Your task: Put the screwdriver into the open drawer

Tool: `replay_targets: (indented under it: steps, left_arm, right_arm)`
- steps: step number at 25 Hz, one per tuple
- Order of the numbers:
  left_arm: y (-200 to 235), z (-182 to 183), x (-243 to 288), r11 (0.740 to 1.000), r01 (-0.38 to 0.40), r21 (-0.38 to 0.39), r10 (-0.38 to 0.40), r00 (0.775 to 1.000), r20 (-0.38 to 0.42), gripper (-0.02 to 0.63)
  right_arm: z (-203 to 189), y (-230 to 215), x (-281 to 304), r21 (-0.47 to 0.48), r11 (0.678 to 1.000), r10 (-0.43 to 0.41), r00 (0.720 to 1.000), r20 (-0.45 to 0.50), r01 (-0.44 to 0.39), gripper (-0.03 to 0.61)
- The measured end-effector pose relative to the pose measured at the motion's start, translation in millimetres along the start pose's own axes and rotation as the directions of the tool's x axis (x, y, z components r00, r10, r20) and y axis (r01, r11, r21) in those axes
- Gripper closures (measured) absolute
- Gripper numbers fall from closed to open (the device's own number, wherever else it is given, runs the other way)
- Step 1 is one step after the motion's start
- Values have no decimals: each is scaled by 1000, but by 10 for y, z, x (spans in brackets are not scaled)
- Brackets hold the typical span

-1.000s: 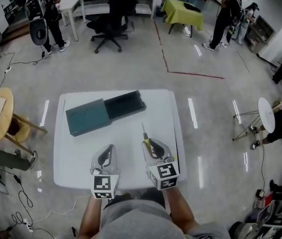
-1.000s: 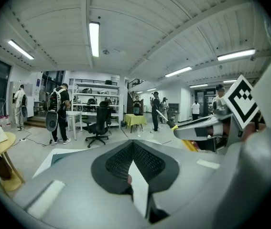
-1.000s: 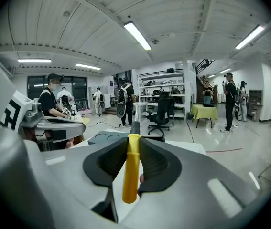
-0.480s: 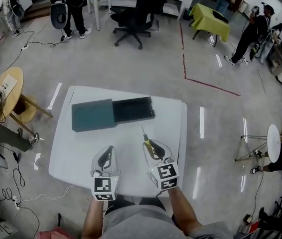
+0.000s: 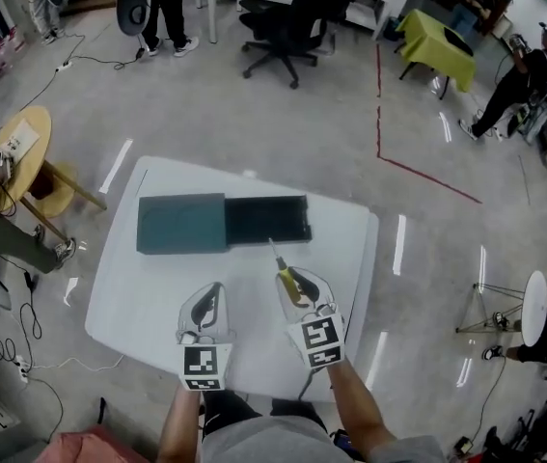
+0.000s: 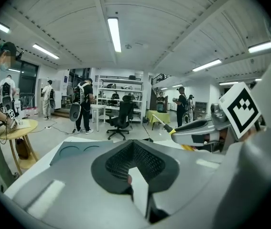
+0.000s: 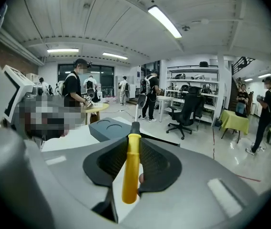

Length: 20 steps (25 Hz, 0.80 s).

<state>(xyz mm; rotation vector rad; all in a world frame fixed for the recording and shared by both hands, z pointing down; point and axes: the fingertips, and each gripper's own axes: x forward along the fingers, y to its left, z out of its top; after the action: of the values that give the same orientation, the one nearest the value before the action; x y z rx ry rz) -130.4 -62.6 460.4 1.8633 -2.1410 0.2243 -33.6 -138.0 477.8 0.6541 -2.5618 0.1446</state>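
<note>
1 screwdriver (image 5: pixel 278 261), yellow handle, clamped in R gripper (image 5: pixel 292 282) fingers at lower centre of head view, tip just short of 1 open drawer (image 5: pixel 266 220). Drawer sticks out of 1 teal box (image 5: pixel 180 224), mid-frame. L gripper (image 5: pixel 211 295) fingers closed, empty. Both over 1 white counter (image 5: pixel 133 292).

**Screwdriver gripped above the table, drawer pulled open**

The screwdriver (image 5: pixel 280 264) has a yellow handle (image 7: pixel 131 168) with a black collar and a slim metal shaft; its tip is too small to tell the type. It is clamped by the handle in the right gripper (image 5: pixel 294 280), and the shaft sticks out past the jaws, seemingly aimed toward the drawer (image 5: pixel 267 219). The drawer is dark and shallow. It stands pulled out to the right of a dark teal cabinet (image 5: pixel 180 223) lying flat on the white table (image 5: pixel 128 287), well apart from the screwdriver.
</note>
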Motion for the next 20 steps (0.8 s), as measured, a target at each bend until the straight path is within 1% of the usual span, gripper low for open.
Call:
replay_targets:
  steps: [3,6,10,14,20]
  left_arm:
    - [85,-42,117,1000,-14,-9,14,1000,1,601]
    - [179,-76,260,1000,-23,-15,23,1000,3,603]
    - [239,-109,485,1000,-22,-6,22,1000,3,601]
    - [289,-174,649,1000,-15,6,15,1000,-10,601]
    - [347,-246,904,1000,-24,-9,24,999,-24,601]
  right_arm:
    - [-18,-35,171,-55,998,-1,1000,-10,1,495]
    - [-13,-62,340,-87,996,7,1000,-9,-8,495]
    - [-4,-127,534,-132,991,27,1000,-5,-27,495]
    - [30,-198,718,-192,981,34,999,-8,-35,495]
    - [35,-387,995,-267,962,41,998,-41,-50,495]
